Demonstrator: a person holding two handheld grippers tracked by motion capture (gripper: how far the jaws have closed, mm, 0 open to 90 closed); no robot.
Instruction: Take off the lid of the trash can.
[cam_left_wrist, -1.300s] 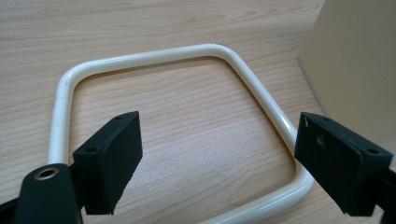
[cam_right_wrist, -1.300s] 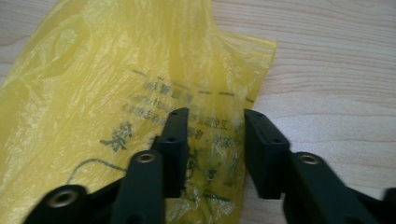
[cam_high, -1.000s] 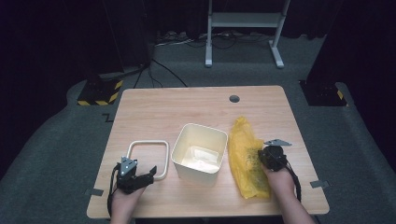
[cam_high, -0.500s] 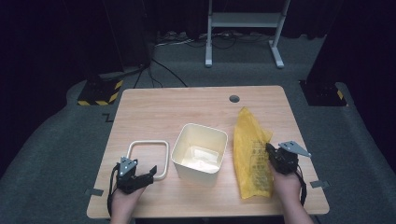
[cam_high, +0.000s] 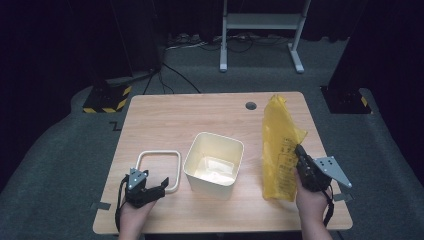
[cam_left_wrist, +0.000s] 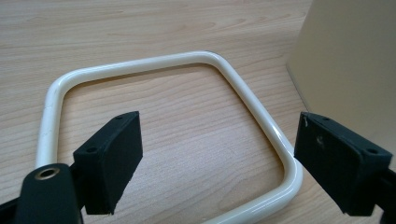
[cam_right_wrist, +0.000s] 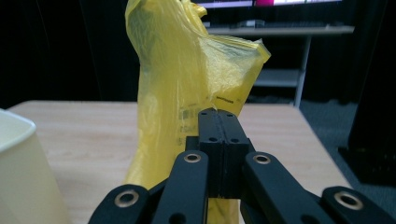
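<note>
A yellow plastic bag (cam_high: 278, 140) hangs upright over the right side of the table, its lower end still down on the wood. My right gripper (cam_high: 299, 151) is shut on its right edge; in the right gripper view the jaws (cam_right_wrist: 218, 114) press together with the thin yellow bag (cam_right_wrist: 173, 70) pinched between them. A cream square bin (cam_high: 214, 159) stands at the table's middle. To its left a cream rounded-square ring (cam_high: 157, 167) lies flat. My left gripper (cam_high: 161, 186) rests by the ring's near edge, open (cam_left_wrist: 219, 123), its pads either side of the ring's corner (cam_left_wrist: 252, 102) without touching it.
The wooden table (cam_high: 190, 115) has a round cable hole (cam_high: 250, 106) at the back. The bin's wall (cam_left_wrist: 350, 60) stands close on the left gripper's right. A metal stand (cam_high: 260, 22) and cables lie on the floor beyond the table.
My right gripper has risen and moved right with the bag, pulling it from lying flat to standing tall. The left gripper, ring and bin have not moved.
</note>
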